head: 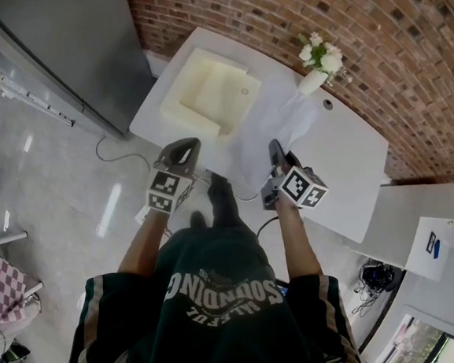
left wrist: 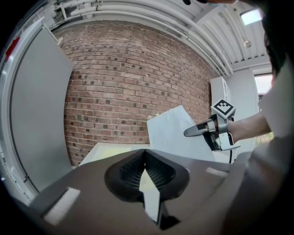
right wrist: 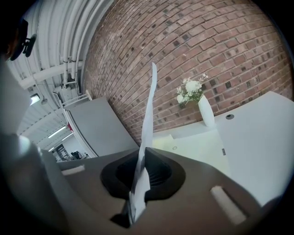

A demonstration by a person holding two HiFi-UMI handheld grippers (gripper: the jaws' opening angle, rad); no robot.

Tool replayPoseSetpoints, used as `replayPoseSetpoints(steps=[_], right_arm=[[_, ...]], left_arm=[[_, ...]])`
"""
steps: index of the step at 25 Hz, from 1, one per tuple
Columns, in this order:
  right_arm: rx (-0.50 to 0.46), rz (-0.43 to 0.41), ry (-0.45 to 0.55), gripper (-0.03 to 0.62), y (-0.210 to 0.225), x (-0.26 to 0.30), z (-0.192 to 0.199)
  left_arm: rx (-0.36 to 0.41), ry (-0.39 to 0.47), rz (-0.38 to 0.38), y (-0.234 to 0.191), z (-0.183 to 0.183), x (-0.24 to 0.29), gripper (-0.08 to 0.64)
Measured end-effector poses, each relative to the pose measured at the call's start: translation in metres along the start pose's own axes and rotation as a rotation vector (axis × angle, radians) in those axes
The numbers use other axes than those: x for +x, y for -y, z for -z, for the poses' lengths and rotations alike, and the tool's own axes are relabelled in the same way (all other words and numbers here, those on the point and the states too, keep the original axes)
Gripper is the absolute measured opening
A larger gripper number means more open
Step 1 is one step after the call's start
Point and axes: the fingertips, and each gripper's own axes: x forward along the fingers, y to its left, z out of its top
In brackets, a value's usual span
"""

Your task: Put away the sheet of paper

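A white sheet of paper (head: 265,122) hangs above the white table (head: 344,166), stretched between both grippers. My left gripper (head: 186,147) is shut on the sheet's left corner. In the left gripper view a white sliver is pinched in the closed jaws (left wrist: 144,158), and the sheet (left wrist: 172,133) rises to the right. My right gripper (head: 275,150) is shut on the sheet's right side, also seen from the left gripper view (left wrist: 193,132). In the right gripper view the sheet (right wrist: 148,119) stands edge-on out of the closed jaws (right wrist: 141,153).
A cream tray (head: 203,92) lies on the table's far left, also in the right gripper view (right wrist: 193,147). A white vase of flowers (head: 313,78) stands by the brick wall (head: 372,37). A grey cabinet (head: 73,48) stands left. Cables trail on the floor.
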Motion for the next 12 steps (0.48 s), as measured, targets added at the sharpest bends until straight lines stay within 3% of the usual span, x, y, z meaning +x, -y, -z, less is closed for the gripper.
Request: replayPoseSetpoints(steps=[12], right_arm=[[0.008,-0.013,-0.056,0.002,0.025,0.074,-0.026]], left_arm=[[-0.035,-0.029,-0.013,-0.032,-0.005,0.062,0.011]])
